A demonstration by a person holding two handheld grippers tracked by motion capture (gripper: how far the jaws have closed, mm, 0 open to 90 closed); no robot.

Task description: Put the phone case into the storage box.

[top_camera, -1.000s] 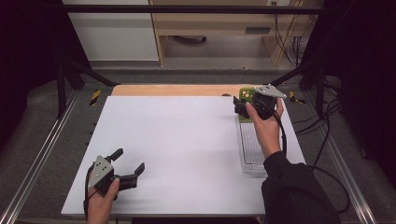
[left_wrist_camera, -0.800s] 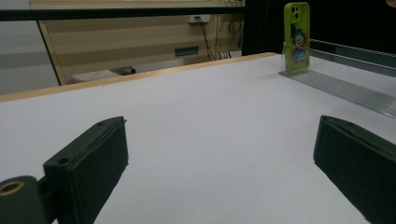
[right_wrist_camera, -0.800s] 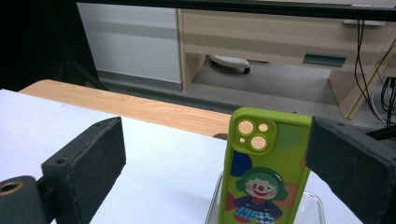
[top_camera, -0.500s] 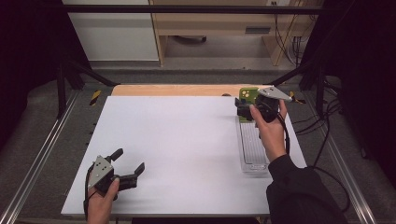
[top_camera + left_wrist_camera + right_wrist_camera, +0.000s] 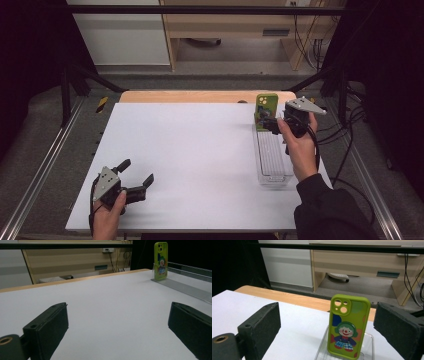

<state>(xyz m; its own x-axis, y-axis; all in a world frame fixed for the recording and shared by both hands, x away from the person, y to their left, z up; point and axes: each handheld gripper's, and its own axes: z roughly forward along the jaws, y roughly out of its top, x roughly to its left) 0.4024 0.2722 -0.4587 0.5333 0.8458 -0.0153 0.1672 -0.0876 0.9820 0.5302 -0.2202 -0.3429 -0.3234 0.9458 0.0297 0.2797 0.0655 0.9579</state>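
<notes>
A green phone (image 5: 348,327) with a cartoon clown on its back stands upright at the far end of a clear plastic tray (image 5: 272,162) on the right of the white table. My right gripper (image 5: 330,315) is open just in front of it, with one jaw on each side and neither touching. In the high view the right gripper (image 5: 274,124) sits just right of the phone (image 5: 266,107). My left gripper (image 5: 136,171) rests open and empty at the near left. From the left gripper (image 5: 117,315), the phone (image 5: 160,261) and tray (image 5: 185,287) are far off at the right.
The white board (image 5: 190,150) lies on a wooden table whose bare strip (image 5: 200,96) shows at the far edge. Metal rails (image 5: 45,165) run along both sides. Cables (image 5: 345,150) trail off the right edge. A wooden cabinet (image 5: 240,30) stands beyond.
My right gripper has shifted a little to the right and back toward the person, and more of the phone now shows. The left gripper has not moved.
</notes>
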